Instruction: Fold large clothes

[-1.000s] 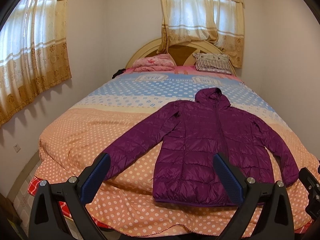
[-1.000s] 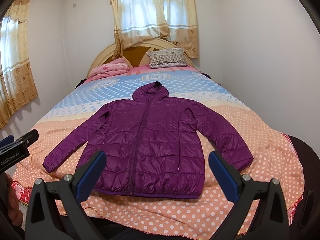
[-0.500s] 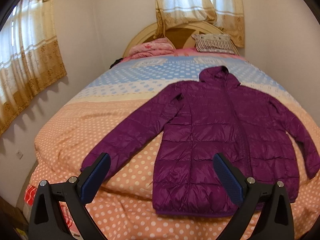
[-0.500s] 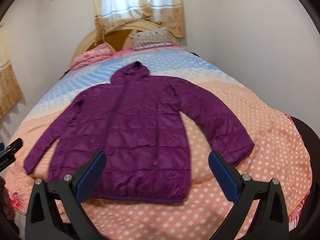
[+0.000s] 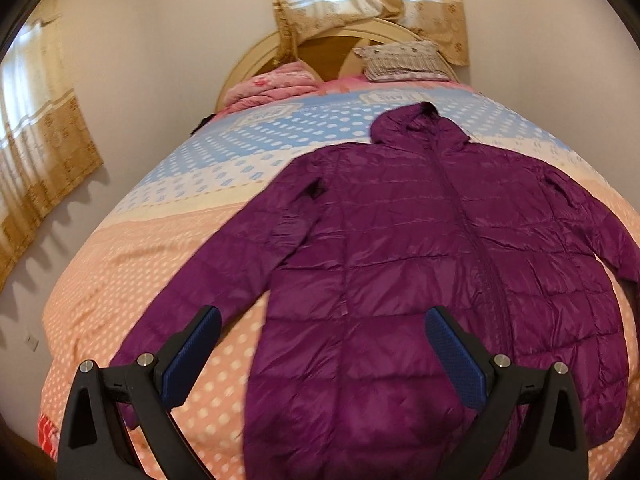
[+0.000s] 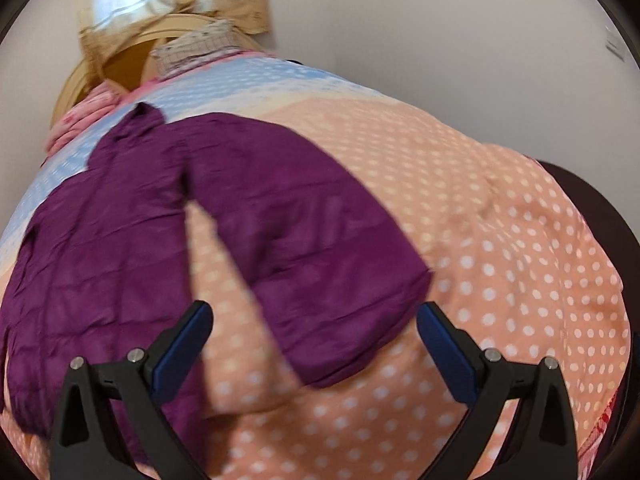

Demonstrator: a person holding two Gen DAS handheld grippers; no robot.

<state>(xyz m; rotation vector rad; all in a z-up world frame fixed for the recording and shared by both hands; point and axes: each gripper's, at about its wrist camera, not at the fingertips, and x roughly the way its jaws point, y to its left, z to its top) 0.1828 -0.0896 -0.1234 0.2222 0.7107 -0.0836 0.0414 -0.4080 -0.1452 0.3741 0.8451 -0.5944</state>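
Both tools agape; right view: jacket [image 6: 120, 264] cuff [image 6: 360, 344].

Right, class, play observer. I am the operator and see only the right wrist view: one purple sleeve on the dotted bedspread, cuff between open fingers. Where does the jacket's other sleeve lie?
Observer: The other sleeve lies flat on the bedspread, angled out from the body, with bare cover between them.
Operator: Does the left gripper hold it?
Observer: No. The left gripper is open and holds nothing; one finger shows over that sleeve's lower end, the other over the jacket's body.
Operator: Is the front closed?
Observer: Yes, the zip runs closed down the middle, from the hood towards the hem.
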